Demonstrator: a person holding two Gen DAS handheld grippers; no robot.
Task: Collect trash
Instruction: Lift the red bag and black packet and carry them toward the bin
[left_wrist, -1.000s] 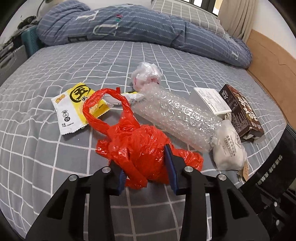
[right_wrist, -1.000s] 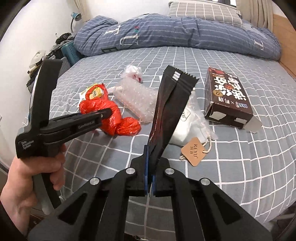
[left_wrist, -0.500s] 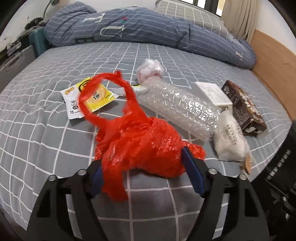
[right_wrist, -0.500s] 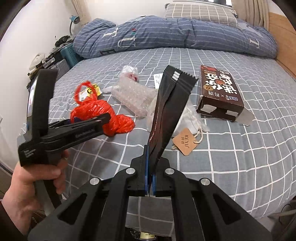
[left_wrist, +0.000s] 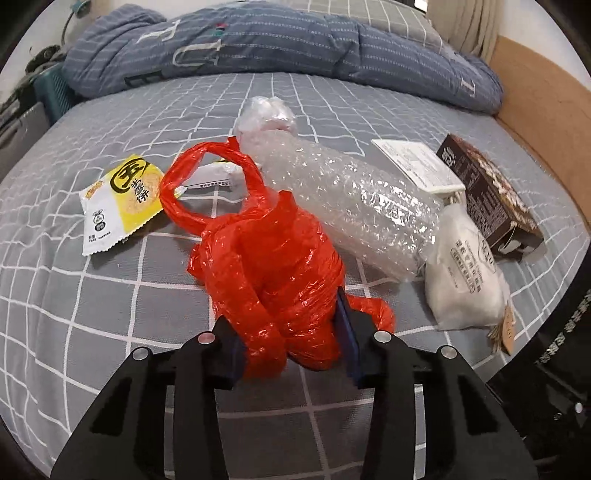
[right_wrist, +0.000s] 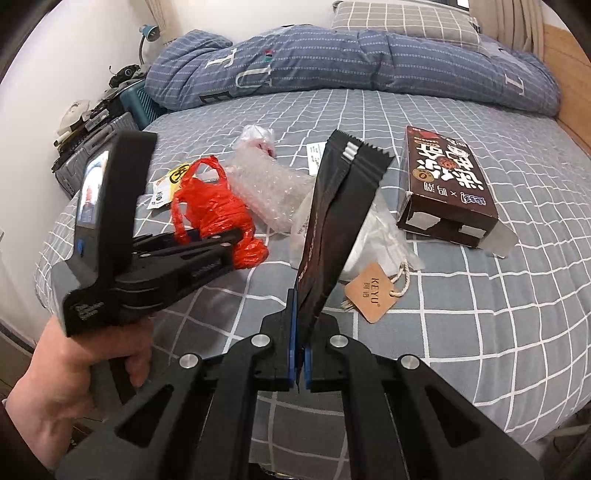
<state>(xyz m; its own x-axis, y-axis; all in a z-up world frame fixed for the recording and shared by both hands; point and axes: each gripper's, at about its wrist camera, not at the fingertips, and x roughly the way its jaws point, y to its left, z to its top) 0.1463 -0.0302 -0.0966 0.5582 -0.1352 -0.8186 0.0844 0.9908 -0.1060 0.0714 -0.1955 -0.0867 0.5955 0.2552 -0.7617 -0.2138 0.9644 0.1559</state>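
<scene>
A crumpled red plastic bag (left_wrist: 273, 258) lies on the grey checked bed, its handle loop standing up. My left gripper (left_wrist: 288, 332) straddles its near end and its jaws are closing, with the blue pads (left_wrist: 345, 325) pressing into the bag's sides. The right wrist view shows the same: the left gripper (right_wrist: 221, 240), held by a hand, on the red bag (right_wrist: 218, 206). My right gripper (right_wrist: 301, 306) is shut on the bottom edge of a long black wrapper (right_wrist: 340, 206) that stands up from its jaws.
Beside the bag lie a bubble-wrap roll (left_wrist: 351, 199), a yellow snack packet (left_wrist: 122, 195), a crumpled clear bag (left_wrist: 266, 114), a white pouch (left_wrist: 465, 273) with a paper tag (right_wrist: 371, 295), a white carton (left_wrist: 417, 166) and a brown box (right_wrist: 447, 184). A blue duvet (left_wrist: 258, 44) lies behind.
The left jaws spread wide around the red bag, pushed further in, then closed on its sides again. The right gripper and its black wrapper stayed put.
</scene>
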